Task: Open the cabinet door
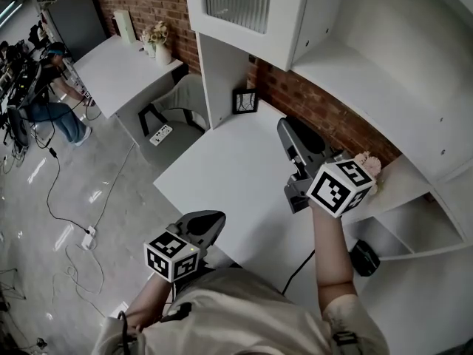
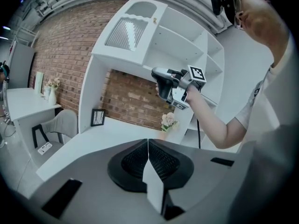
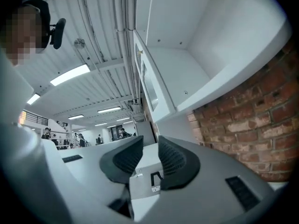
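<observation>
Right gripper [image 3: 150,140] ajar — empty, left gripper [image 2: 148,143] closed

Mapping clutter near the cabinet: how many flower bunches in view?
2. One bunch in a vase on the far desk; one small bunch on the near desk, against the shelf unit. Shelves partly out of view, so more may be hidden.

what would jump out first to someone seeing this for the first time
A white cabinet with a ribbed glass door, shut, sits top centre against a red brick wall. Below it the right tongs hang over the white desk, slightly open and empty; the left tongs sit low, shut.
</observation>
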`<state>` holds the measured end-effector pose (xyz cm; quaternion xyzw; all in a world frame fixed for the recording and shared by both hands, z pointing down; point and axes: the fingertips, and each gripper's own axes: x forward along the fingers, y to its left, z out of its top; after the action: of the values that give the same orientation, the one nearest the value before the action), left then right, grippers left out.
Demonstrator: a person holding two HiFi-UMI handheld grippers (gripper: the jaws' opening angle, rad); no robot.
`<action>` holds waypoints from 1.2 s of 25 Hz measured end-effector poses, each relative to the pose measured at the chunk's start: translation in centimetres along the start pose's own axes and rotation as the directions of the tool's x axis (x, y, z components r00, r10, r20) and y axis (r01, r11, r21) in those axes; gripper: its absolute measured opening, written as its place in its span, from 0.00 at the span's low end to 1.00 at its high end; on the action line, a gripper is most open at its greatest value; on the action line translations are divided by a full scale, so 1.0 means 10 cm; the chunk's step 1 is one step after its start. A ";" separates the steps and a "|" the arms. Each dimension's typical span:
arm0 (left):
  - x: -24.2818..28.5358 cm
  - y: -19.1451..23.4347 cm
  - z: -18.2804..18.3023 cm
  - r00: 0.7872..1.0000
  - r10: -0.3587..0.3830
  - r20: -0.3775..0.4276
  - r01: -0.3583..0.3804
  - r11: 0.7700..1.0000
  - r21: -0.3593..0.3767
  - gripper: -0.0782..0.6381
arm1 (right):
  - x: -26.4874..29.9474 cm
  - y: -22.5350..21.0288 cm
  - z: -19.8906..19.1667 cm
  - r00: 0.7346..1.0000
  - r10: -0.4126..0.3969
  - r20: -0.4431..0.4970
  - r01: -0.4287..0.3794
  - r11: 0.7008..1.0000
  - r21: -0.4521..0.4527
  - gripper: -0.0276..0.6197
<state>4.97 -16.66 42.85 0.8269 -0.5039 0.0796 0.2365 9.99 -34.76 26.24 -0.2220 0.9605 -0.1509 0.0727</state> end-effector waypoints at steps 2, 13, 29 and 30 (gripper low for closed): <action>-0.01 0.03 0.00 1.000 -0.002 0.001 0.002 1.000 -0.002 0.13 | 0.11 0.01 0.12 1.000 0.003 0.014 -0.003 1.000 -0.031 0.29; -0.16 0.41 0.11 0.999 -0.046 -0.005 0.046 0.998 0.038 0.13 | 0.55 -0.14 0.61 0.986 -0.164 0.025 0.164 0.947 -0.277 0.43; -0.32 0.81 0.18 0.990 -0.137 -0.013 0.137 0.990 0.010 0.13 | 0.83 -0.22 0.69 0.953 -0.303 0.013 0.288 0.891 -0.351 0.45; -0.34 0.82 0.17 0.991 -0.135 -0.015 0.136 0.991 0.007 0.13 | 0.84 -0.21 0.69 0.956 -0.294 0.011 0.279 0.895 -0.348 0.45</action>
<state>-3.97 -17.93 42.64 0.8596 -0.4445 0.0716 0.2418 4.79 -42.13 19.78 -0.3671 0.9301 0.0064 -0.0103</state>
